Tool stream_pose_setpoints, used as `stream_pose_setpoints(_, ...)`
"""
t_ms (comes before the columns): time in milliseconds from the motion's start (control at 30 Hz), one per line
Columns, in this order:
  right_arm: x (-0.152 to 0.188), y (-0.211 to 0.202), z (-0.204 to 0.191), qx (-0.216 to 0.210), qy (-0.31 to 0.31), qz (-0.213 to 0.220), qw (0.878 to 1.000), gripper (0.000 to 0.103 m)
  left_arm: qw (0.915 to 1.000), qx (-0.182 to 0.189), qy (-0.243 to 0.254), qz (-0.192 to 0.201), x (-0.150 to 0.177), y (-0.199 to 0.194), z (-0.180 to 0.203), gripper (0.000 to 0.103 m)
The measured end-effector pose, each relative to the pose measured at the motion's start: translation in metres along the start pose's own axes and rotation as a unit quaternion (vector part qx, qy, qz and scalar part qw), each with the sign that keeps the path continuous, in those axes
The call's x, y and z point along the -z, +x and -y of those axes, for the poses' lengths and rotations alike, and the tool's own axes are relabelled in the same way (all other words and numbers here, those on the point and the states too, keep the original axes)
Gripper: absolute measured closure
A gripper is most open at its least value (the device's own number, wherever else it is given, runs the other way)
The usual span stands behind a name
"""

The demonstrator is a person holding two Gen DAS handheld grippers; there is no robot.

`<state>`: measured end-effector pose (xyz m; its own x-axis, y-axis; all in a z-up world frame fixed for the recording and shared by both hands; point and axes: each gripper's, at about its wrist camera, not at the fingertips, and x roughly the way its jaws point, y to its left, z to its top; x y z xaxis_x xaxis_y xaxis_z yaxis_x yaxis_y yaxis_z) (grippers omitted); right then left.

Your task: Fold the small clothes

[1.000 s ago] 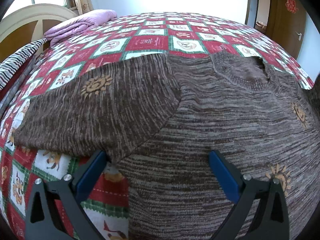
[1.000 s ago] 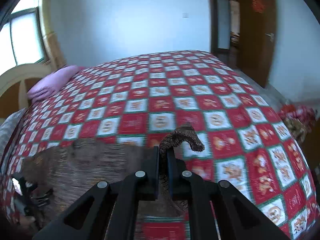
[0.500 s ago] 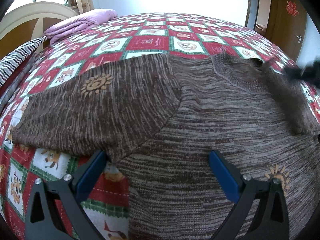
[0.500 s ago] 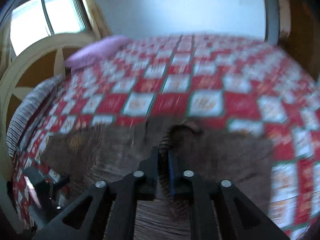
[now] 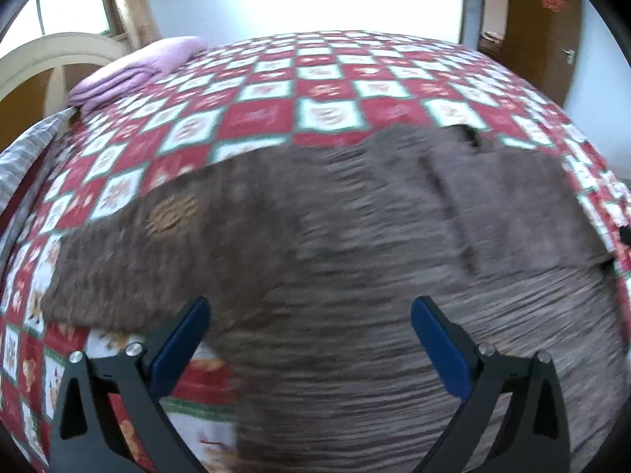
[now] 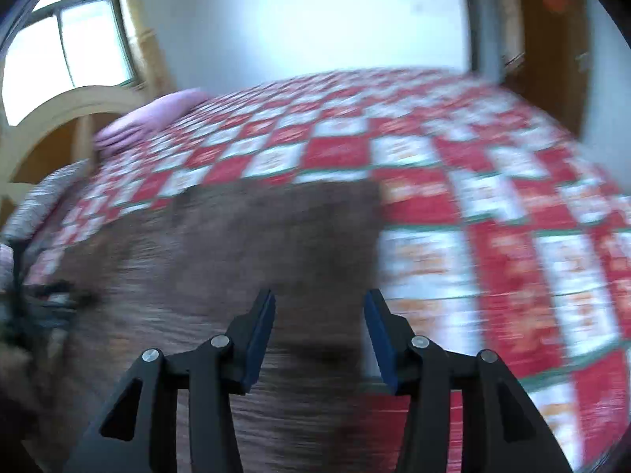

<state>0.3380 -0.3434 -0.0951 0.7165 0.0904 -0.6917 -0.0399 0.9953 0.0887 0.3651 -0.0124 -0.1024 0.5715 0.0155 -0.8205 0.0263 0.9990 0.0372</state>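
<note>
A brown knit sweater (image 5: 355,276) lies flat on the bed, both sleeves folded in over its body; the right sleeve (image 5: 512,213) now rests across the chest. It also shows in the right wrist view (image 6: 236,252), blurred. My left gripper (image 5: 307,331) is open and empty, just above the sweater's lower left part. My right gripper (image 6: 319,323) is open and empty above the sweater's right edge.
The bed has a red, white and green checked quilt (image 5: 315,98). A folded purple blanket (image 5: 134,71) lies at the far left by the arched headboard (image 5: 47,59). A brown door (image 5: 548,19) stands at the right.
My right gripper carried the right sleeve over the sweater's body, opened and let it go. My left gripper has lifted and tilted a little; both views are blurred by motion.
</note>
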Motion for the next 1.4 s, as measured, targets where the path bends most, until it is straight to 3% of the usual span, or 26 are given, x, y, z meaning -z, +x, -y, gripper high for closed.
stream_pose_setpoints(67, 0.005, -0.001, 0.023, 0.019, 0.033, 0.014, 0.999, 0.054, 0.9999, 0.012, 0.007, -0.006, -0.014, 0.001, 0.021, 0.000)
stream_pose_setpoints(167, 0.019, 0.005, 0.049, 0.007, 0.082, 0.017, 0.996, 0.054, 0.9997, 0.010, 0.022, -0.006, -0.025, 0.012, 0.050, 0.000)
stream_pose_setpoints(267, 0.028, 0.017, 0.065, -0.006, 0.130, -0.009, 0.991, 0.052, 0.9997, 0.012, 0.020, -0.013, -0.030, 0.028, 0.066, 0.000)
stream_pose_setpoints(367, 0.029, 0.020, 0.059, -0.012, 0.119, -0.009, 0.993, 0.043, 0.9997, 0.009, 0.008, -0.023, -0.032, 0.044, 0.076, 0.001)
stream_pose_setpoints(567, 0.031, 0.018, 0.058, -0.012, 0.112, -0.008, 0.994, 0.039, 0.9959, -0.071, 0.052, 0.021, -0.021, 0.050, 0.087, 0.000)
stream_pose_setpoints(733, 0.023, -0.008, 0.036, -0.009, 0.072, 0.041, 0.996, 0.039, 0.9964, -0.069, 0.038, 0.031, -0.015, 0.044, 0.075, 0.000)
stream_pose_setpoints(833, 0.006, -0.003, -0.004, -0.065, 0.021, 0.020, 0.997, 0.039, 0.9967, -0.063, 0.038, 0.037, -0.010, 0.035, 0.069, 0.000)
stream_pose_setpoints(1000, -0.017, 0.032, -0.092, -0.138, -0.084, -0.040, 0.986, 0.039, 0.9977, -0.047, 0.008, 0.049, 0.000, 0.012, 0.036, 0.000)
stream_pose_setpoints(1200, -0.006, 0.091, -0.160, -0.143, -0.143, -0.125, 0.971, 0.039, 0.9950, -0.067, -0.032, 0.067, 0.019, -0.018, -0.039, 0.000)
stream_pose_setpoints(1267, -0.001, 0.090, -0.176, -0.122, -0.181, -0.111, 0.970, 0.038, 0.9929, -0.090, -0.046, 0.064, 0.027, -0.019, -0.071, 0.000)
stream_pose_setpoints(1333, 0.000, 0.087, -0.185, -0.143, -0.187, -0.125, 0.964, 0.038, 0.9900, -0.109, -0.067, 0.060, 0.036, -0.020, -0.103, 0.000)
stream_pose_setpoints(1400, -0.007, 0.080, -0.189, -0.113, -0.190, -0.102, 0.970, 0.038, 0.9853, -0.128, -0.097, 0.057, 0.044, -0.020, -0.137, 0.000)
